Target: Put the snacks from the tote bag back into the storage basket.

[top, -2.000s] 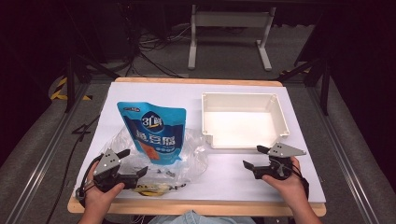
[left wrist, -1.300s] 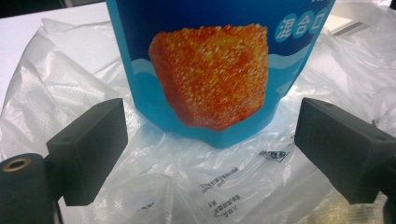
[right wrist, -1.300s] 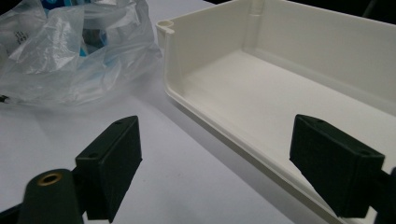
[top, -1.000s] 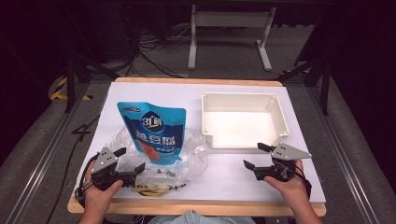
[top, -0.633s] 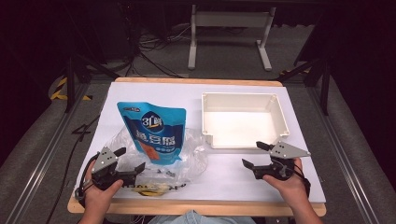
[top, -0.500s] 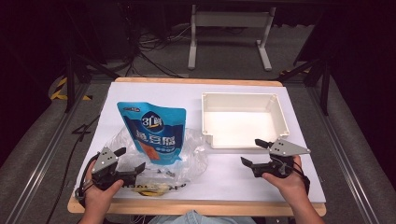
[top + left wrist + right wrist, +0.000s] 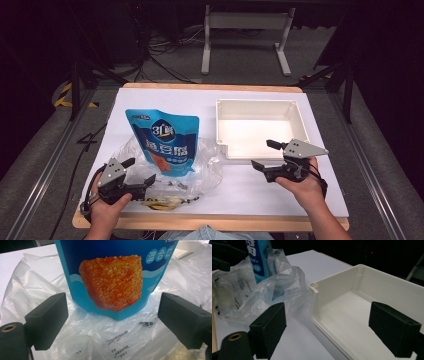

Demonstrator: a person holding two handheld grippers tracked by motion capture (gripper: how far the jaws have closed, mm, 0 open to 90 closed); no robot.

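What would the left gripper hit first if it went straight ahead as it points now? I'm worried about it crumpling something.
Probably the clear plastic bag lying under and ahead of the open left gripper, then the blue pouch resting on it just beyond. Depth is hard to judge.

the high view looks forward and down from above the person's side of the table (image 7: pixel 250 107), covering its whole top and the dark floor beyond. the left gripper view sits low and close, facing the blue pouch (image 7: pixel 112 277) on the clear plastic bag (image 7: pixel 105 337). the right gripper view, also low, faces the white tray (image 7: pixel 352 312) corner; it shares the pouch (image 7: pixel 258 260) and bag (image 7: pixel 262 297) with the left gripper view.
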